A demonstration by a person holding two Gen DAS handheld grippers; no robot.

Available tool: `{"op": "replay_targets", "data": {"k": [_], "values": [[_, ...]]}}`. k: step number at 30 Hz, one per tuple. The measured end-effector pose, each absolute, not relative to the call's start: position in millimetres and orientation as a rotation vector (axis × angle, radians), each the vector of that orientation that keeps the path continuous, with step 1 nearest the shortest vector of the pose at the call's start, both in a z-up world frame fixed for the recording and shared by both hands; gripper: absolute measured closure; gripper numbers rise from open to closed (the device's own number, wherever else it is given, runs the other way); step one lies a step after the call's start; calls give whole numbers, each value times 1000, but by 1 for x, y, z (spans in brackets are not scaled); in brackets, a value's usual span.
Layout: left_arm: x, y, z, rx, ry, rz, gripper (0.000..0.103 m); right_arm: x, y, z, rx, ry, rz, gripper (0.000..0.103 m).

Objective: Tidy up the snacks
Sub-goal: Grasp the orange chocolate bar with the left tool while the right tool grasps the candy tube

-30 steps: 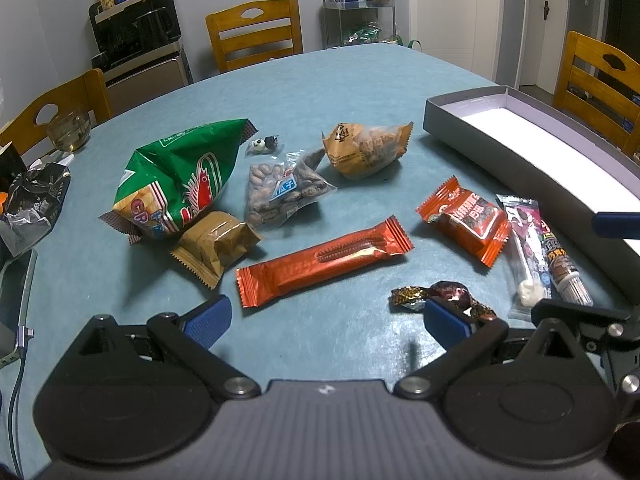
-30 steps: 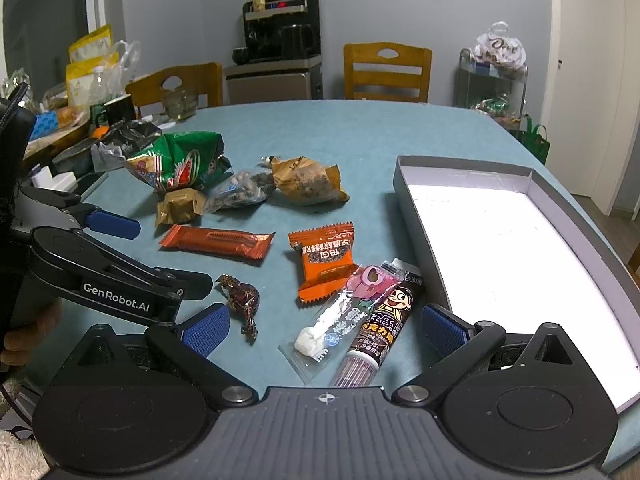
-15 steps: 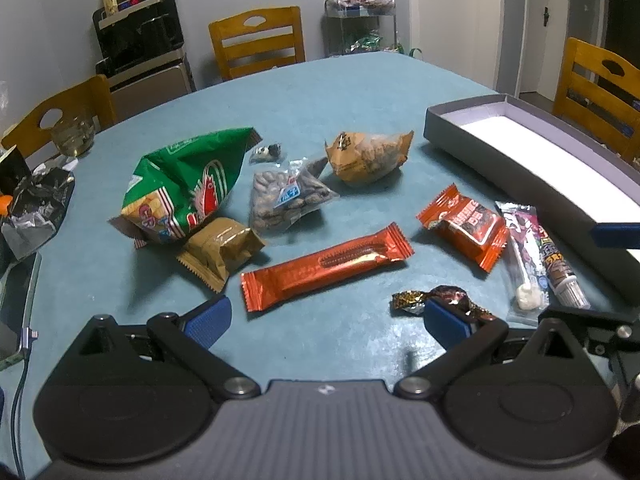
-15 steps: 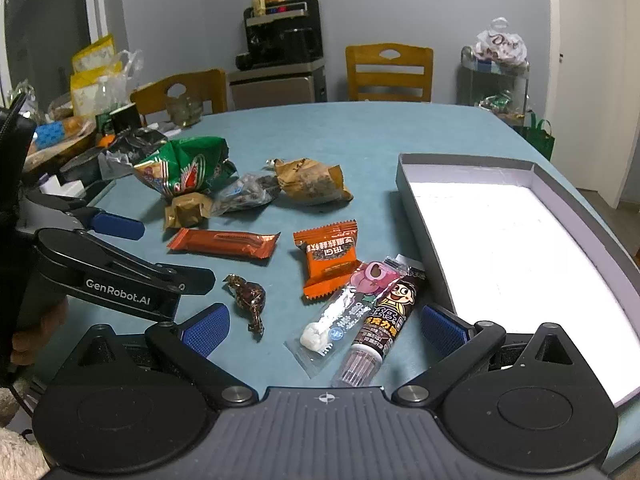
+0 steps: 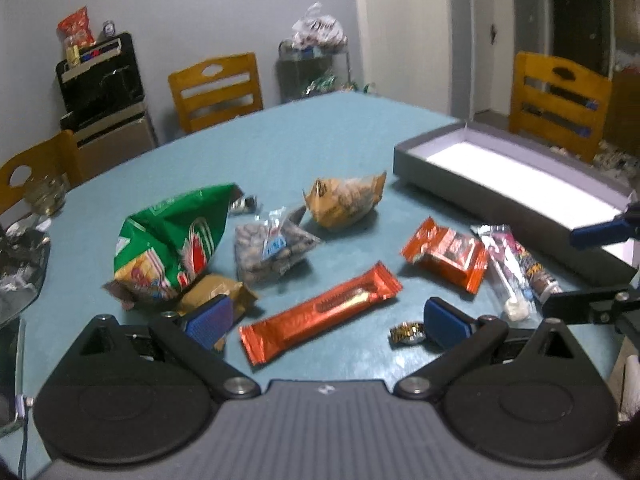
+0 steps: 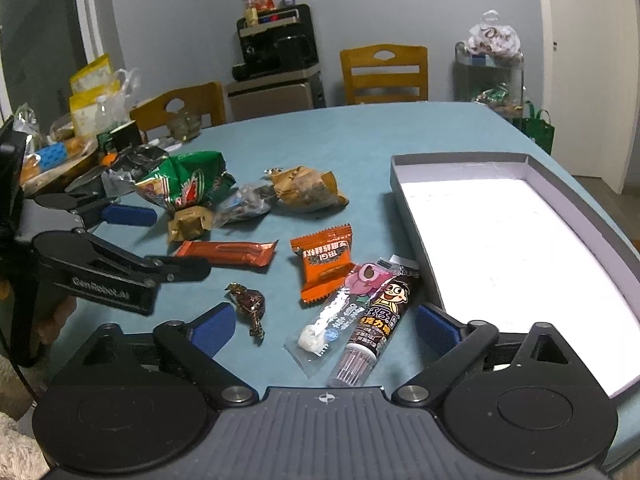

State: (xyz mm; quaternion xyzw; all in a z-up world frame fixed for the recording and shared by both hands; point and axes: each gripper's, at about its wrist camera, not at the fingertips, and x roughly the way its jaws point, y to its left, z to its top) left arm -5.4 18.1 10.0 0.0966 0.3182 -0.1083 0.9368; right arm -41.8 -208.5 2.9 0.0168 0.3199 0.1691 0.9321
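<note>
Right wrist view: long orange bar (image 6: pixel 226 252) lies flat, glossy, unopened.

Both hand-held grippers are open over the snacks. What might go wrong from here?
1. The tube snack and clear packet lie touching; the right hand-held gripper, just narrowing, may pinch both.
2. The small candy hides behind the left hand-held gripper's finger.
3. The tray's wall could catch a carried snack.
</note>
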Motion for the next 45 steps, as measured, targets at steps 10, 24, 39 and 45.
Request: {"op": "replay_targets", "data": {"k": [10,24,39,45], "values": [[26,25,1,269,658,-383,23,-33,-205,-4,2,693,294,41],[44,29,-23,230,754,-465,48,-27,-201,-8,-32,724,258,50],[18,15,-19,134,790,-373,66,-17,-197,-18,-87,712,227,61],[18,18,-18,134,792,-374,66,-20,-195,-15,-123,723,233,73]]}}
